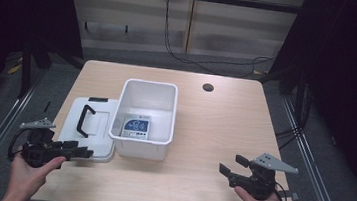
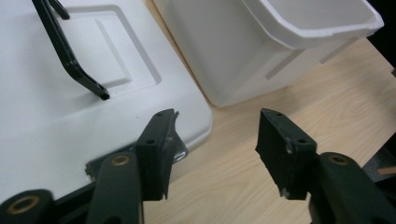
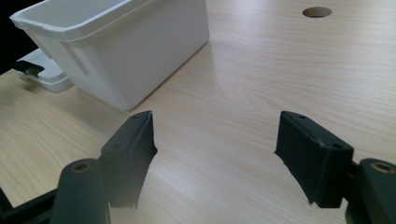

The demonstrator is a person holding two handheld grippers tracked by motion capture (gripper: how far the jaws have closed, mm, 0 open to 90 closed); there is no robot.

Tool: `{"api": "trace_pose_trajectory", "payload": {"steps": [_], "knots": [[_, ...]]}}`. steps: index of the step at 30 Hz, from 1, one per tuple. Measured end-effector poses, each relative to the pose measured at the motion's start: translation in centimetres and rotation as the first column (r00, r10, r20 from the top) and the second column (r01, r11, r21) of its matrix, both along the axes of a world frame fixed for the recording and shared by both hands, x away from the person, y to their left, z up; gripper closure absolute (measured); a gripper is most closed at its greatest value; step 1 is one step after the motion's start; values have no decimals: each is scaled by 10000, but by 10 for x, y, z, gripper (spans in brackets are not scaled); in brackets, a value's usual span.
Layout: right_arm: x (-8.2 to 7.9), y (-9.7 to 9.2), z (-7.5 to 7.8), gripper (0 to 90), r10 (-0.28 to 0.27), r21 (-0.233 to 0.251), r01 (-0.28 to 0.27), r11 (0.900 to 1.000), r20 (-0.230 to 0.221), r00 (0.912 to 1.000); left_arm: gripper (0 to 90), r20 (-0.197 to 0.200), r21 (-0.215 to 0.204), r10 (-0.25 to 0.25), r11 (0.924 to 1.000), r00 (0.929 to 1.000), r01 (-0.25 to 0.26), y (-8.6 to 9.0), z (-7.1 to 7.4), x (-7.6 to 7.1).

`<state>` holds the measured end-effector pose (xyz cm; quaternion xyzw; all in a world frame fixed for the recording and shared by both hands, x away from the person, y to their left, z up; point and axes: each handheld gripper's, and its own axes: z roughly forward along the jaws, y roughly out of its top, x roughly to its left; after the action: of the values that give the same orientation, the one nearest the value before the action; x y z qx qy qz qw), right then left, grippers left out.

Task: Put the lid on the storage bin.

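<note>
While both grippers gape empty, L gripper (image 1: 82,151) sits at lid (image 1: 94,127) corner, R gripper (image 1: 229,168) on bare table (image 1: 203,133).

The box (image 1: 143,142) and lid (image 1: 89,136) look like smooth, slightly glossy white plastic; the table (image 1: 223,130) is pale matt wood.

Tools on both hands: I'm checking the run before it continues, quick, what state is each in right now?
Left tool: open, holding nothing, one jaw over the corner of the white lid.
Right tool: open, holding nothing, above the table.
</note>
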<state>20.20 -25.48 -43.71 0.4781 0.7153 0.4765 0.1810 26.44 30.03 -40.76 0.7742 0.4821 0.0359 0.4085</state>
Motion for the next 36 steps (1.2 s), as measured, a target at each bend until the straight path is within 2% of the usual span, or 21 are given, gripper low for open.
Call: {"api": "trace_pose_trajectory", "payload": {"steps": [4,6,8,10,15,16,19,20,22,23,24,28,29,32,33,36], "knots": [[1,-1,-1,260,-33,94,33,10000,-41,10000,493,29,42,-191,9998,9998,191,0,8,4],[2,-1,-1,234,-128,211,130,9997,-77,9999,477,-15,376,-76,9993,10000,76,2,11,9],[3,-1,-1,221,-187,120,188,9998,-100,9998,476,-34,295,-140,9995,9999,141,4,12,10],[3,-1,-2,221,-187,121,189,9997,-170,9997,477,-54,81,10,10000,10000,-9,7,16,16],[3,-1,-2,220,-179,73,181,9998,-197,9996,508,-165,240,45,9997,9999,-41,7,21,26],[3,0,-2,219,-149,42,150,9999,-202,9997,512,-209,483,-32,9988,9998,42,5,22,30],[4,0,-3,218,-18,109,21,9999,-316,9995,524,-322,707,-149,9974,9994,171,3,22,34],[4,1,-4,214,64,63,-62,10000,-359,9993,532,-482,984,-68,9951,9988,115,2,23,39],[5,2,-4,213,94,46,-92,9999,-371,9993,536,-444,1034,-2,9946,9990,48,1,23,41],[5,3,-3,212,116,21,-116,9999,-387,9992,545,-480,1194,115,9928,9988,-57,0,24,43],[5,3,-4,212,159,-18,-160,9999,-372,9992,545,-519,1544,223,9879,9984,-141,-2,25,48],[5,3,-4,212,173,-45,-175,9998,-420,9990,545,-613,1606,356,9867,9975,-253,-5,27,53],[5,3,-4,212,185,-60,-188,9998,-425,9989,544,-759,1726,279,9849,9967,-145,-5,30,58],[5,4,-4,212,212,-67,-215,9997,-438,9988,523,-834,1482,486,9883,9953,-359,-5,31,62],[5,4,-4,211,223,-84,-227,9997,-461,9987,520,-1015,1325,591,9901,9931,-454,-3,31,66],[5,5,-4,210,283,-81,-286,9996,-437,9986,520,-1204,1337,649,9898,9906,-486,-4,28,70]]}}
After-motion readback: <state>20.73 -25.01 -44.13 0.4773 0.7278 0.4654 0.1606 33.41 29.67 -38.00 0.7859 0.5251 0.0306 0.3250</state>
